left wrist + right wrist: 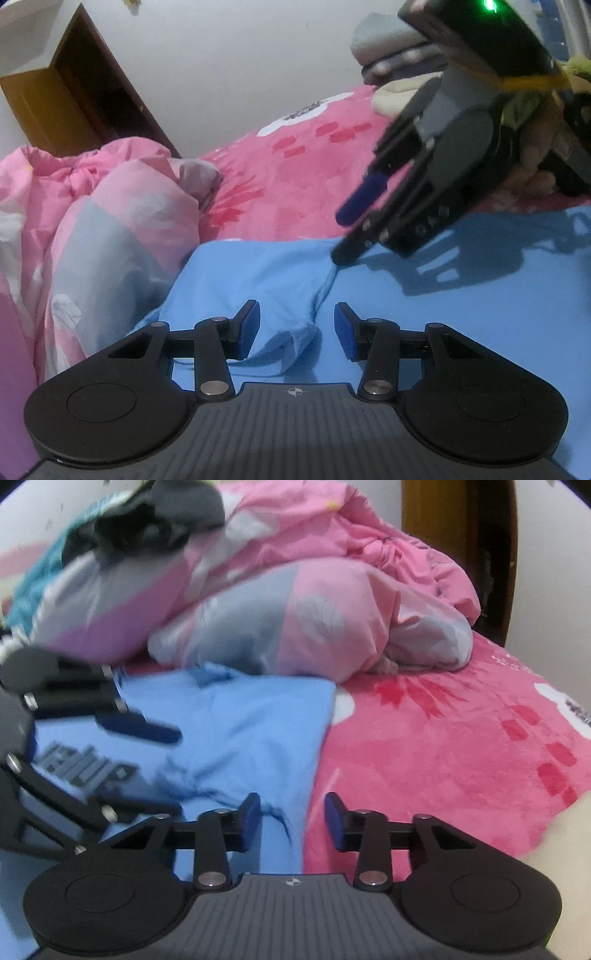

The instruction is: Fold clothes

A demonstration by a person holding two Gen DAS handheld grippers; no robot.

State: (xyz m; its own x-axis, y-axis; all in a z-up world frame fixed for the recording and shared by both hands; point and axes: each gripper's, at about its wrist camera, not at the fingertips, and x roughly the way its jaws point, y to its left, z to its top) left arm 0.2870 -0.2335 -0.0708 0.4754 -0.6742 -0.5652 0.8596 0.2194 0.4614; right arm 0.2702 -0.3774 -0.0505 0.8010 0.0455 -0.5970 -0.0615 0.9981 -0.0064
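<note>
- Far left in the left wrist view, a crumpled pink quilt (110,206) is heaped on the bed, with a brown wooden cabinet (74,99) behind it against the pale wall.
- In the middle lies the blue T-shirt (266,273), spread on the pink blanket (295,162); its sleeve (hem slightly rumpled) reaches toward the camera.
- The left gripper (297,328) hangs just above that sleeve, jaws parted, a raised fold of the cloth lying in the gap between them; the pads do not press on it.
- To the right, the right gripper (345,236) comes in from above, held by a hand (535,162); its lower fingertip (343,254) touches the shirt at a crease, jaws apart, nothing clamped.
- Behind it, folded clothes (391,55) are stacked by the wall.
- In the right wrist view, the right gripper (291,819) straddles the shirt's right edge (310,775) (blurred), released, blanket on its right.
</note>
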